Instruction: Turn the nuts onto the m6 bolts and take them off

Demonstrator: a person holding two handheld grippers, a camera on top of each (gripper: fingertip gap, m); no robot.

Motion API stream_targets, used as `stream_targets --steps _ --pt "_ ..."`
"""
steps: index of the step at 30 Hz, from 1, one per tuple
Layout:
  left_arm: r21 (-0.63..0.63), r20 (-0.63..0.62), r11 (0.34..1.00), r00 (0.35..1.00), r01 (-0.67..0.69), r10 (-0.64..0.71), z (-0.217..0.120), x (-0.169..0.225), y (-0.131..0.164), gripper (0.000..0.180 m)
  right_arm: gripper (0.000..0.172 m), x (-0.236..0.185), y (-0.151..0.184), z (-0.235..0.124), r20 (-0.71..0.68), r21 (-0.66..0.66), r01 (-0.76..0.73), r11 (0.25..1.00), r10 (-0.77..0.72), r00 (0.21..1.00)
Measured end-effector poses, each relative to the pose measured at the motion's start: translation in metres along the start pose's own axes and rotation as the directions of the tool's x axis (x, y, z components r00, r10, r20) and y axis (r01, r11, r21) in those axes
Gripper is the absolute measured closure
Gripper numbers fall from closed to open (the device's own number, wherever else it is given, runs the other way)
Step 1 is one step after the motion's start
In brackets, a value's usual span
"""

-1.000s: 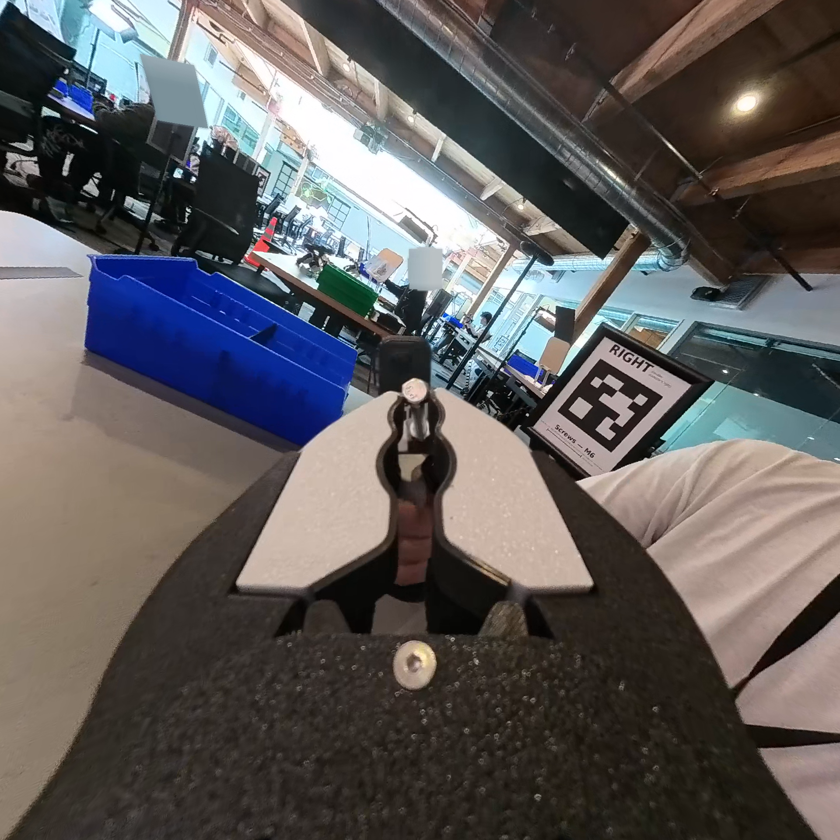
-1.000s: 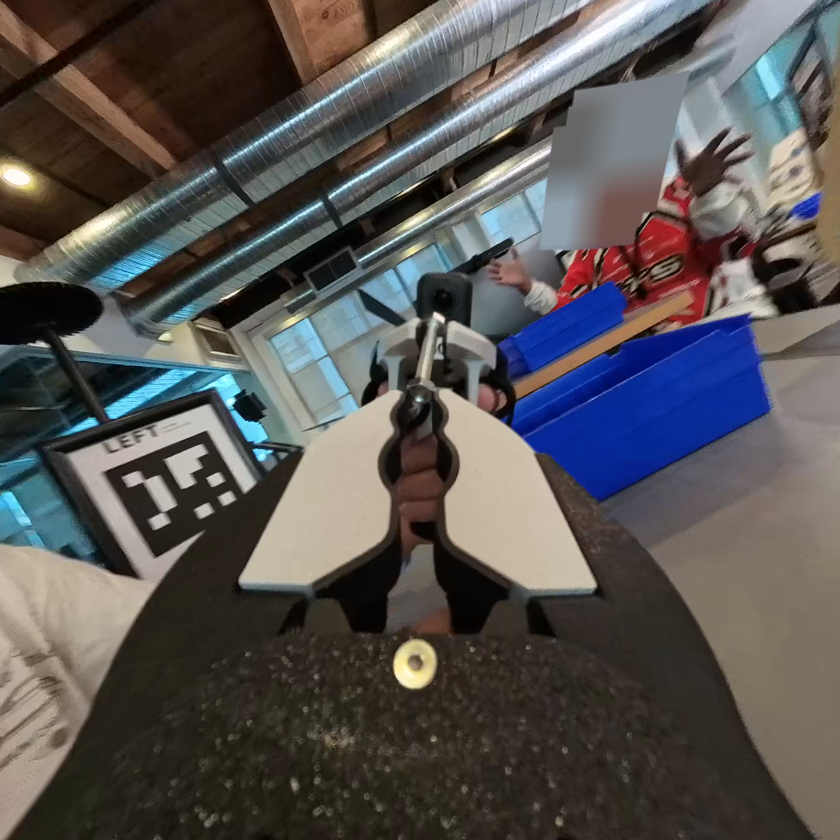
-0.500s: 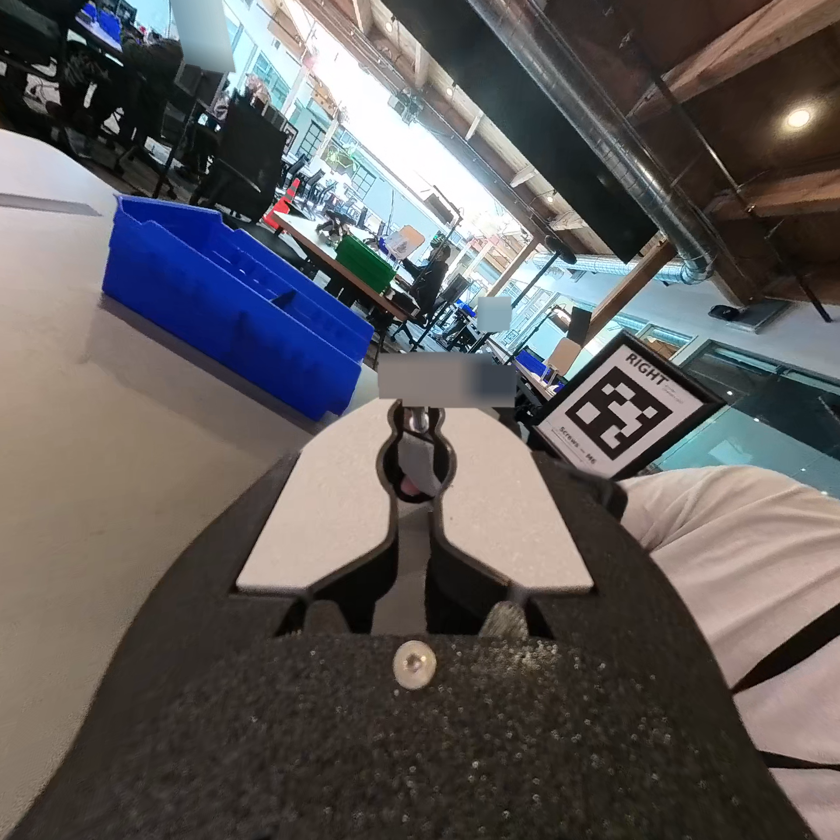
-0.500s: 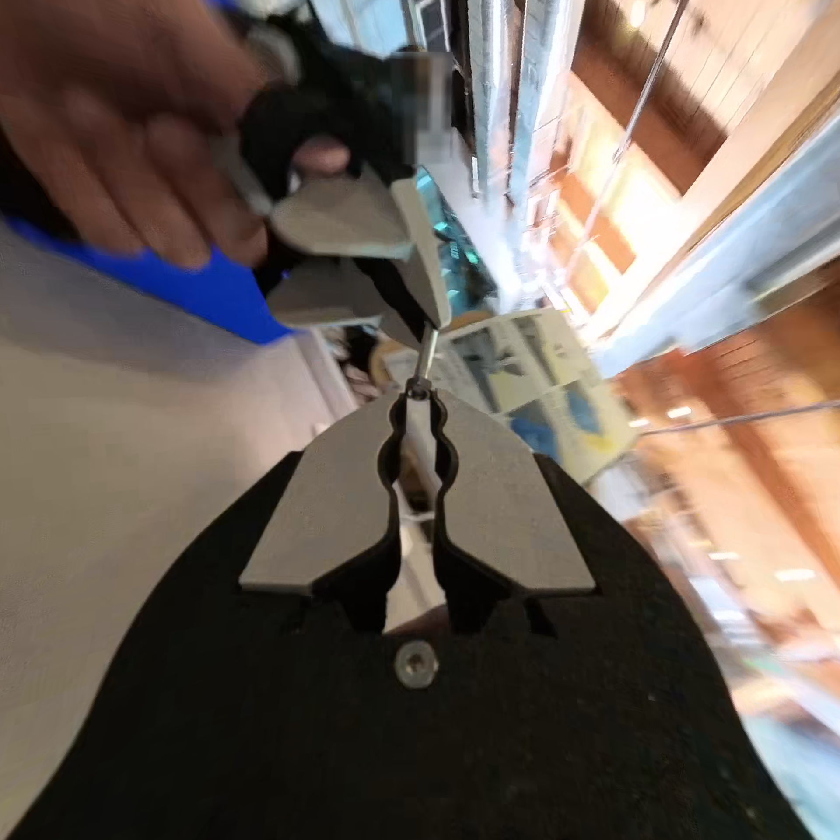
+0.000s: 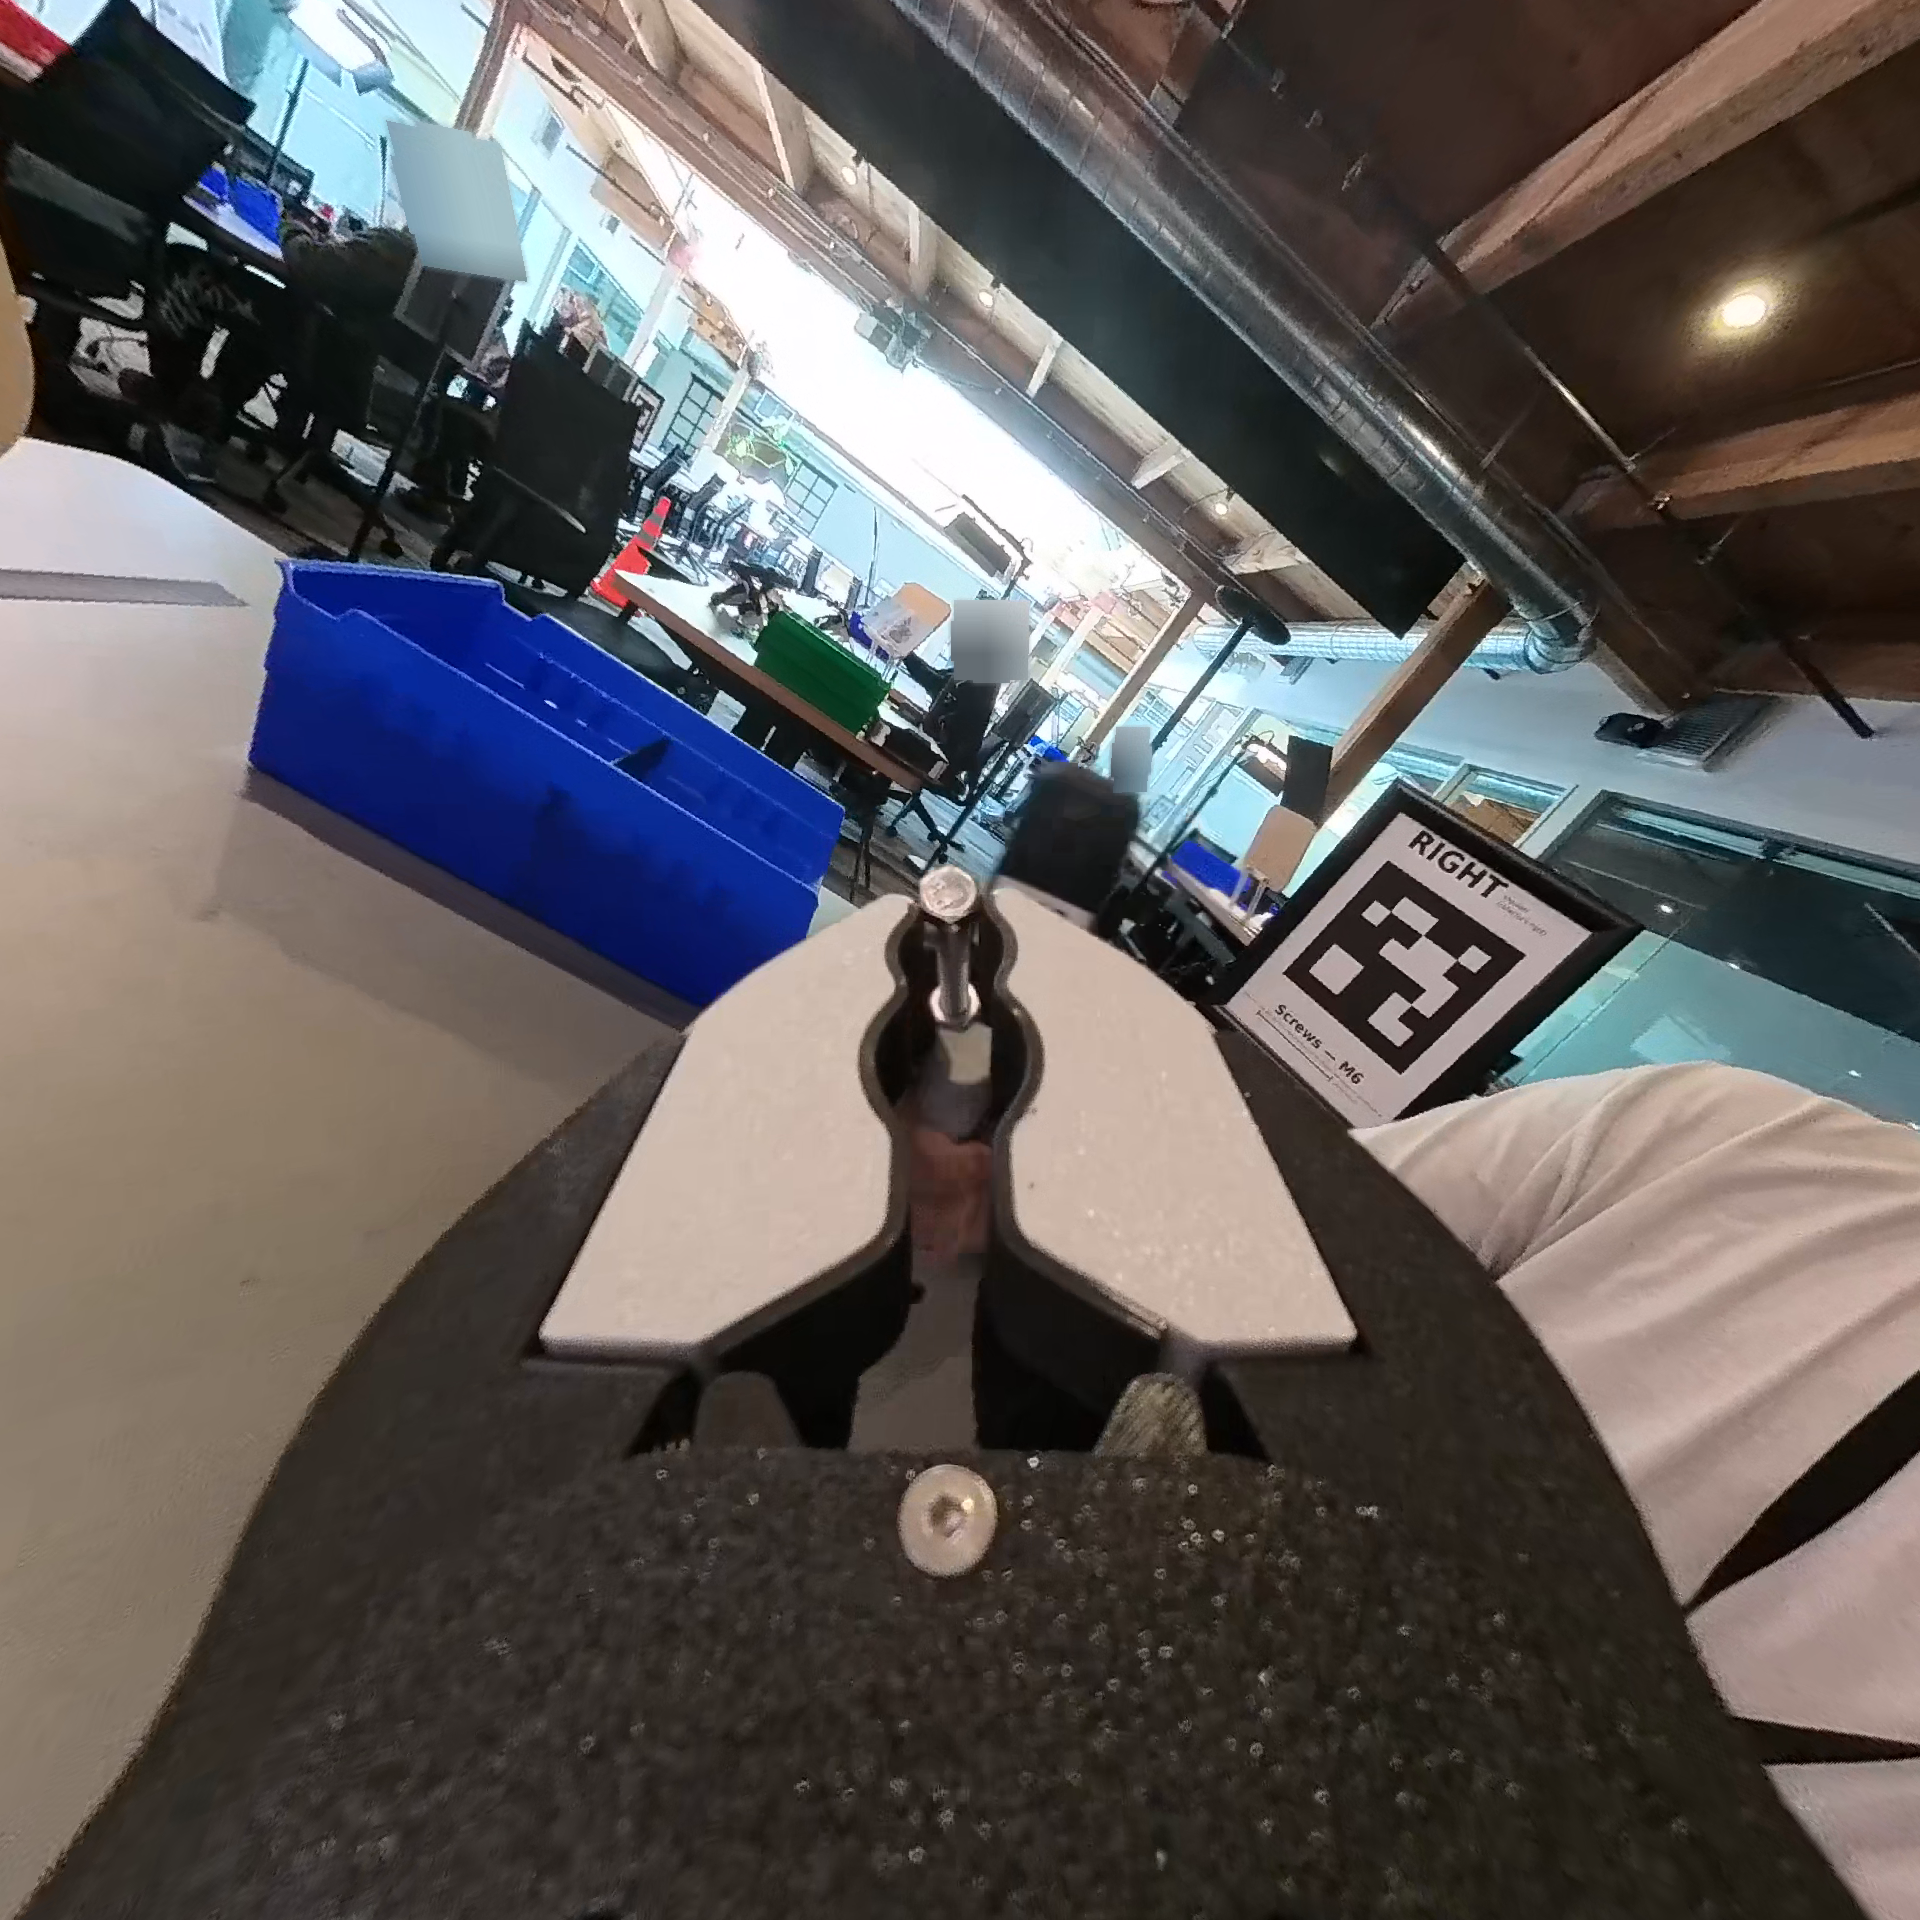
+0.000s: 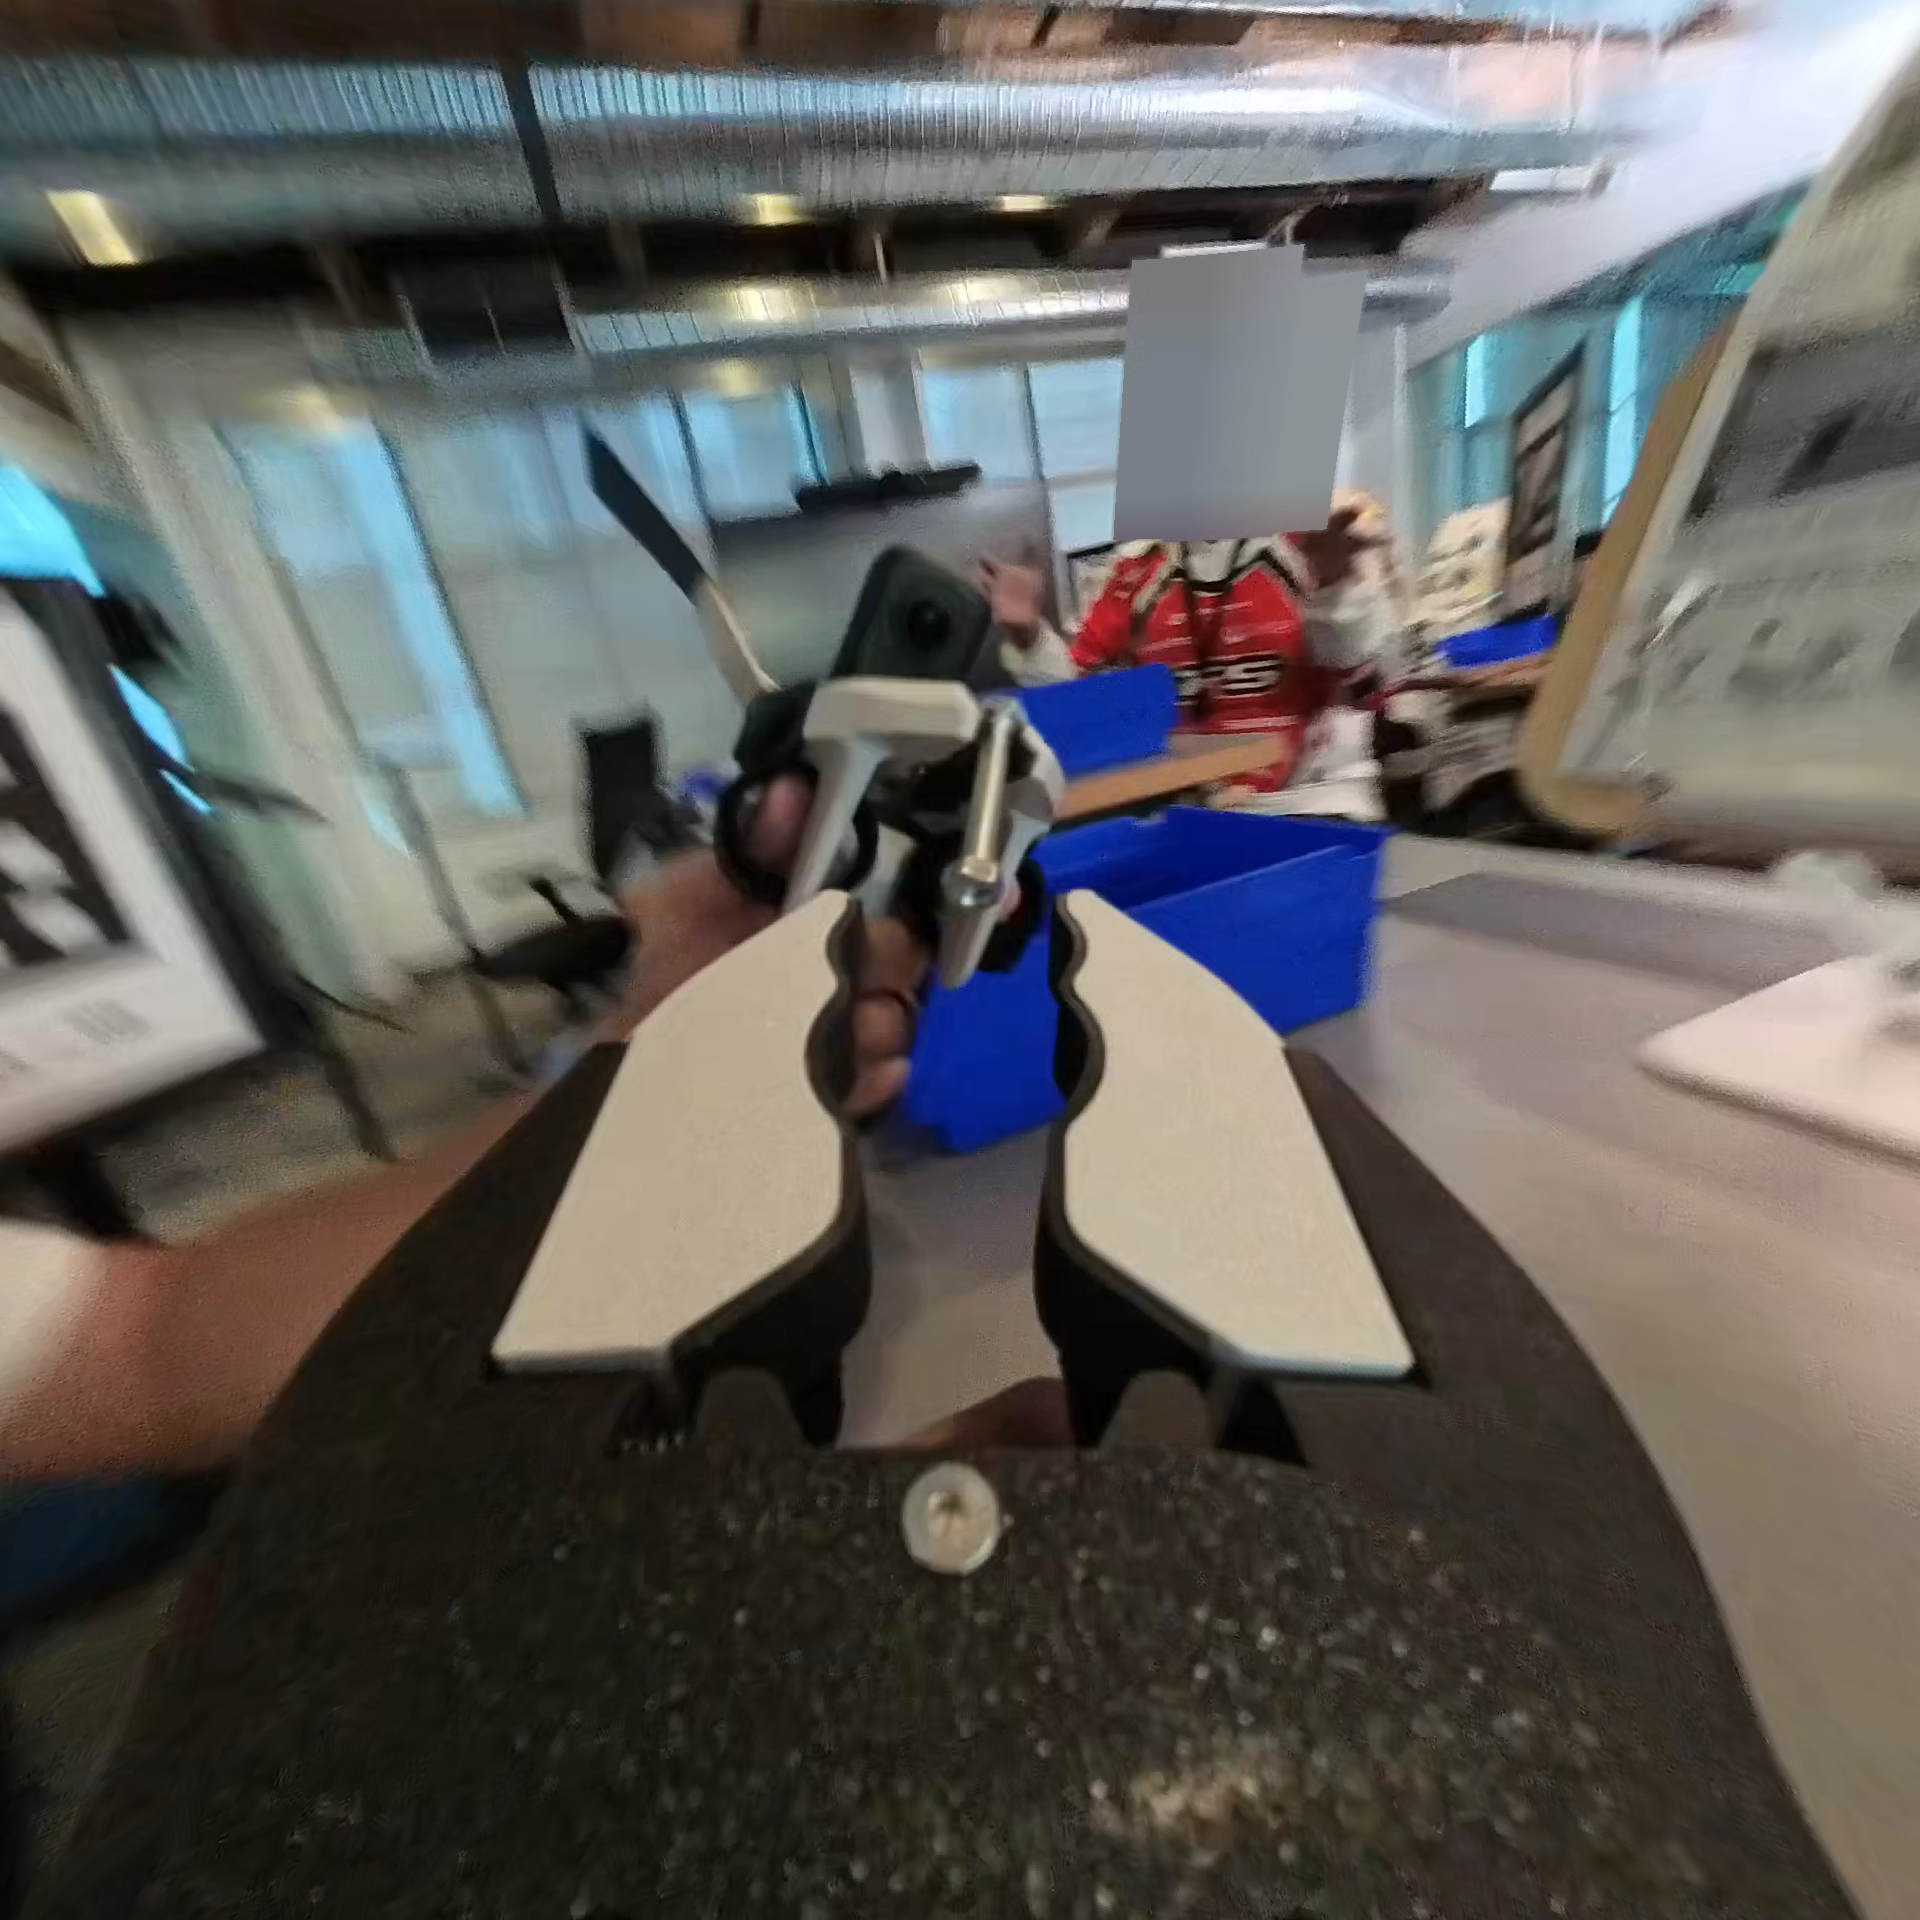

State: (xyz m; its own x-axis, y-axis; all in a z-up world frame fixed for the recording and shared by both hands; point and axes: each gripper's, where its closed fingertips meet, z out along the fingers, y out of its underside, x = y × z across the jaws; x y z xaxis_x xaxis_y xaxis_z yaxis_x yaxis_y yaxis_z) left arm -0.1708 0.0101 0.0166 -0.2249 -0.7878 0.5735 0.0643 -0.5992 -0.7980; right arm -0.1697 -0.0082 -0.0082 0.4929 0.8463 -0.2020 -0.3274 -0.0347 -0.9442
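My left gripper (image 5: pixel 948 914) is shut on a silver M6 bolt (image 5: pixel 948 894). Its fingertips clamp the bolt at the head, and the shaft hangs down through the gap between the fingers. In the right wrist view the left gripper (image 6: pixel 935 748) faces me, with the bolt (image 6: pixel 987 800) lying along one of its fingers. A silver nut (image 6: pixel 977 888) sits on the bolt's near end. My right gripper (image 6: pixel 956 914) is open. The nut lies just ahead of its tips, and neither pad touches it. This view is blurred by motion.
A blue bin (image 5: pixel 520 769) stands on the grey table (image 5: pixel 208 1143), and it also shows in the right wrist view (image 6: pixel 1226 935). A framed marker sign (image 5: pixel 1403 966) stands on the right. A white sleeve (image 5: pixel 1662 1299) is close by. A person in red (image 6: pixel 1195 655) sits behind. Only a small space, under 4 cm, lies between the two pairs of fingers.
My right gripper was shut on the nut on the bolt and swung round with it. It has since opened and left the nut on the bolt. My left gripper kept hold of the bolt.
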Motion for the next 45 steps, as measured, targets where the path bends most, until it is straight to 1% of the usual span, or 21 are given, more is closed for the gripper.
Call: stream_targets --steps 4,9,12,15,16,18,20,22,24,26,28,30,31,33,35,37,38,39,40,42,45 --pt "-0.008 0.008 1.0 1.0 -0.004 0.004 0.001 -0.002 0.002 0.171 0.138 0.006 -0.002 0.001 0.099 0.076 -0.364 0.928 0.356 0.929" --pt "-0.017 0.009 1.0 1.0 0.004 -0.003 0.004 -0.004 0.006 0.171 0.161 0.004 0.002 0.002 0.111 0.064 -0.388 0.919 0.38 0.918" --pt "-0.03 0.015 1.0 1.0 0.006 -0.005 0.004 -0.005 0.007 0.172 0.161 0.004 0.004 0.002 0.066 0.031 -0.257 0.966 0.254 0.965" --pt "-0.049 0.035 0.999 0.999 0.001 0.001 0.004 -0.006 0.009 0.171 0.161 0.011 0.01 0.002 -0.103 -0.061 0.177 0.982 -0.183 0.978" --pt "-0.052 0.043 0.999 0.999 0.0 0.002 0.005 -0.007 0.01 0.172 0.161 0.014 0.01 0.0 -0.157 -0.116 0.355 0.928 -0.37 0.916" --pt "-0.058 0.044 0.998 0.999 0.007 -0.004 0.006 -0.007 0.011 0.172 0.161 0.017 0.006 -0.003 -0.214 -0.227 0.636 0.738 -0.675 0.706" --pt "-0.067 0.057 0.998 0.998 0.016 -0.013 0.007 -0.009 0.012 0.171 0.161 0.023 0.003 -0.007 -0.218 -0.361 0.814 0.454 -0.89 0.4" --pt "-0.073 0.068 0.997 0.997 0.03 -0.025 0.008 -0.011 0.014 0.171 0.161 0.026 0.0 -0.011 -0.169 -0.475 0.87 0.133 -0.984 0.058" --pt "-0.075 0.076 0.996 0.996 0.046 -0.04 0.008 -0.013 0.015 0.172 0.161 0.025 -0.003 -0.012 -0.094 -0.541 0.826 -0.156 -0.965 -0.245" --pt "-0.068 0.067 0.996 0.996 0.058 -0.053 0.01 -0.011 0.014 0.171 0.161 0.022 -0.007 -0.013 -0.079 -0.559 0.775 -0.294 -0.912 -0.403" --pt "-0.065 0.071 0.996 0.996 0.066 -0.061 0.01 -0.01 0.013 0.172 0.161 0.022 -0.007 -0.013 -0.094 -0.559 0.771 -0.305 -0.901 -0.424" --pt "-0.069 0.055 0.996 0.997 0.05 -0.046 0.011 -0.006 0.013 0.172 0.161 0.017 -0.006 -0.012 -0.136 -0.507 0.827 -0.243 -0.925 -0.355" --pt "-0.073 0.042 0.997 0.998 0.04 -0.037 0.011 -0.003 0.013 0.172 0.161 0.013 -0.005 -0.011 -0.163 -0.459 0.878 -0.136 -0.959 -0.234" --pt "-0.048 0.021 0.999 1.0 0.02 -0.019 0.01 0.002 0.009 0.172 0.145 0.005 -0.006 -0.011 -0.216 -0.356 0.921 0.161 -0.972 0.087" --pt "-0.03 -0.01 1.0 1.0 0.004 -0.004 0.007 0.008 0.004 0.172 0.133 0.0 -0.009 -0.01 -0.228 -0.24 0.859 0.453 -0.886 0.403" --pt "-0.025 -0.007 1.0 1.0 -0.014 0.014 0.005 0.009 0.002 0.172 0.131 -0.008 -0.006 -0.006 -0.137 -0.106 0.621 0.777 -0.63 0.764" --pt "-0.029 -0.002 0.999 1.0 -0.023 0.023 0.005 0.009 0.002 0.172 0.129 -0.014 -0.006 -0.004 -0.07 -0.037 0.439 0.898 -0.44 0.895" --pt "-0.026 0.002 0.999 0.999 -0.033 0.033 0.005 0.009 0.002 0.172 0.128 -0.016 -0.008 -0.004 -0.006 0.017 0.241 0.97 -0.241 0.97" --pt "-0.019 0.0 0.999 0.999 -0.041 0.041 0.004 0.01 0.001 0.172 0.128 -0.014 -0.01 -0.003 0.045 0.049 0.045 0.998 -0.047 0.998" --pt "-0.013 -0.01 0.999 0.999 -0.047 0.047 0.003 0.012 0.0 0.172 0.128 -0.006 -0.014 -0.003 0.136 0.103 -0.277 0.955 0.262 0.955" --pt "-0.011 -0.001 0.998 0.999 -0.054 0.054 0.004 0.01 0.0 0.172 0.13 0.001 -0.012 -0.001 0.208 0.11 -0.52 0.847 0.492 0.846"
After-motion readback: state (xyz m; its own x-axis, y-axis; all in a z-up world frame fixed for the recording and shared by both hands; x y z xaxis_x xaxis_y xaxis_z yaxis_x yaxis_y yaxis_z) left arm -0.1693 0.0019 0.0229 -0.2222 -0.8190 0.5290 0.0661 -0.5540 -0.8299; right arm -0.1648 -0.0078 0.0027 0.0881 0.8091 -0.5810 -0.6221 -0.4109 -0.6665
